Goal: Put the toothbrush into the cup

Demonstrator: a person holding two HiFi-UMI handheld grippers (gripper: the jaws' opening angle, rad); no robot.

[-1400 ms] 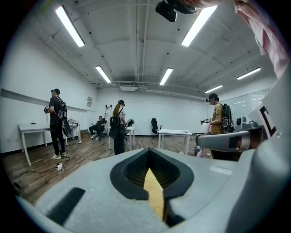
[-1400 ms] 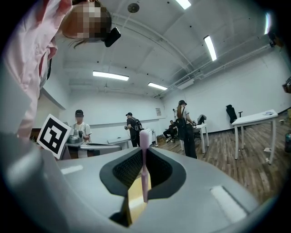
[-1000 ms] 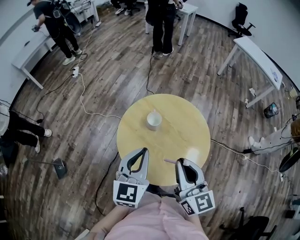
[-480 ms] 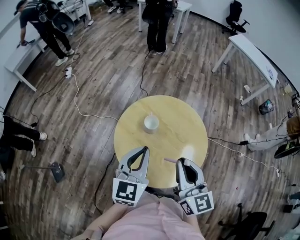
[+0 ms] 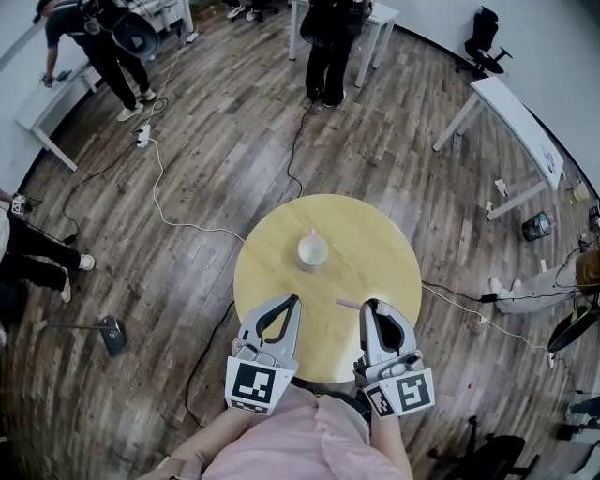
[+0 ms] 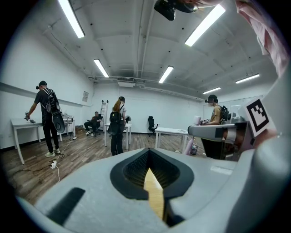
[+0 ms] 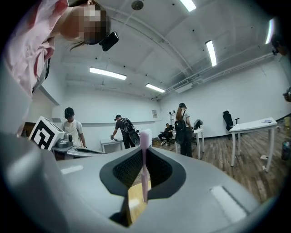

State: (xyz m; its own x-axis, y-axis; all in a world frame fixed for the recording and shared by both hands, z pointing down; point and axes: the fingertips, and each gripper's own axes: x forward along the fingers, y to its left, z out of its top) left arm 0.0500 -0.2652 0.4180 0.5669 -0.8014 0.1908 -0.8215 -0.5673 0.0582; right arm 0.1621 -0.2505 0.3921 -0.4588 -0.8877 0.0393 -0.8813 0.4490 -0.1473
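A white cup [image 5: 312, 251] stands upright near the middle of the round yellow table [image 5: 384, 248]. My right gripper [image 5: 372, 307] hovers over the table's near edge, shut on a pink toothbrush [image 5: 348, 304] whose end sticks out to the left. In the right gripper view the toothbrush [image 7: 144, 159] stands upright between the closed jaws. My left gripper [image 5: 291, 302] is at the near left edge of the table, shut with nothing in it; in the left gripper view only a sliver of table [image 6: 153, 191] shows between its jaws. The cup lies ahead of both grippers.
The table stands on a wooden floor with cables [image 5: 159, 197] trailing across it. Several people stand farther off, one beside a white desk [image 5: 366, 23] at the back. Another white desk [image 5: 516, 112] is at the right, and a third [image 5: 42, 98] at the left.
My right gripper has moved a little forward over the table with the toothbrush still held. The left gripper has stayed where it was.
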